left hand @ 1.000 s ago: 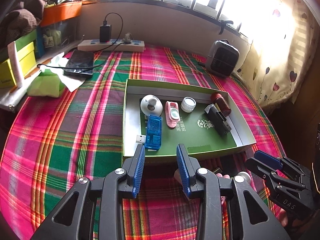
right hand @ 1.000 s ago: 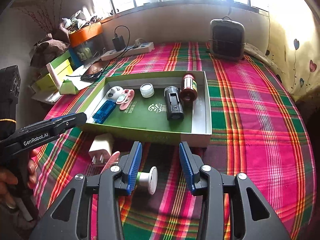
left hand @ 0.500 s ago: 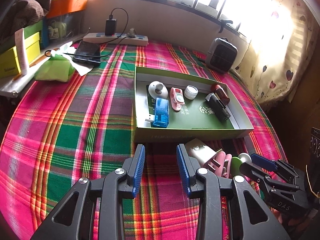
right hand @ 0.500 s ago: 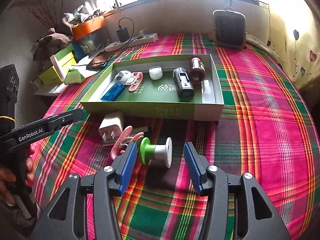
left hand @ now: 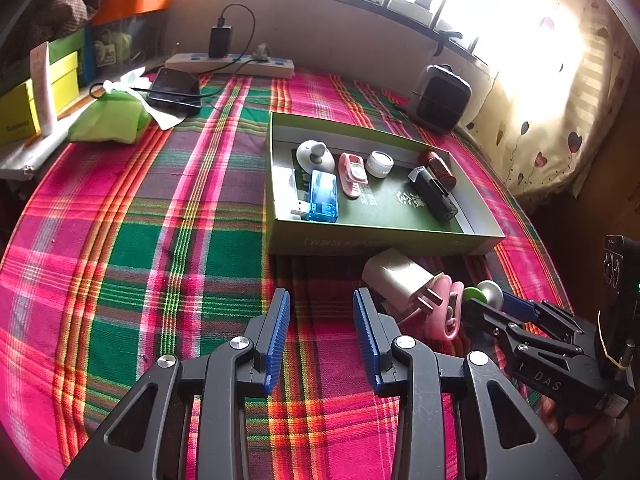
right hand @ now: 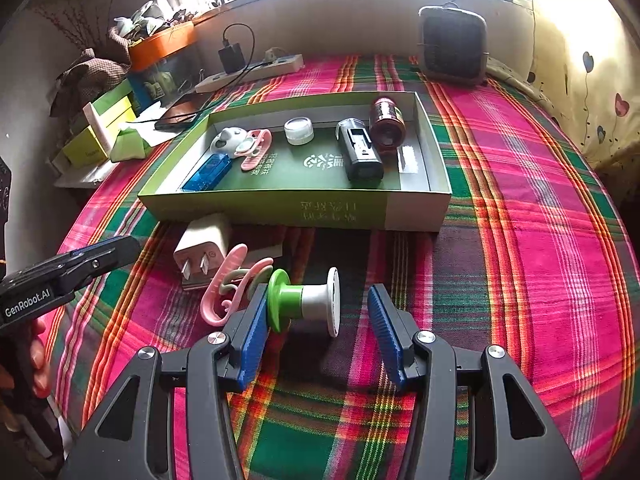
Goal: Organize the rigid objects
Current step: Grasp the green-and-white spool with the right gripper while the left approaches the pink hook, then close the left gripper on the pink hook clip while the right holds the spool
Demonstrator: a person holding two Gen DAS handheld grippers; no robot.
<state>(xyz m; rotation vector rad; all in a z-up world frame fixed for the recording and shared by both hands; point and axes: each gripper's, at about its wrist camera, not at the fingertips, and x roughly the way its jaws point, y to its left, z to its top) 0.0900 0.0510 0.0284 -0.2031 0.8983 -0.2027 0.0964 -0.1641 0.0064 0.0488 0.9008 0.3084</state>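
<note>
Your right gripper is spread wide around the spool — left pad touching its green end, right pad clear. The spool lies on its side in front of the box, beside the charger. Your left gripper gapes empty in front of the box.

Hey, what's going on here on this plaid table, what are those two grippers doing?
A person is sorting small items into a green box with a handheld gripper in each hand. The right gripper is open around a green and white spool lying on the cloth, not yet clamped. The left gripper is open over bare cloth. A white charger plug and a pink hook lie outside the box; several items are already inside.
</note>
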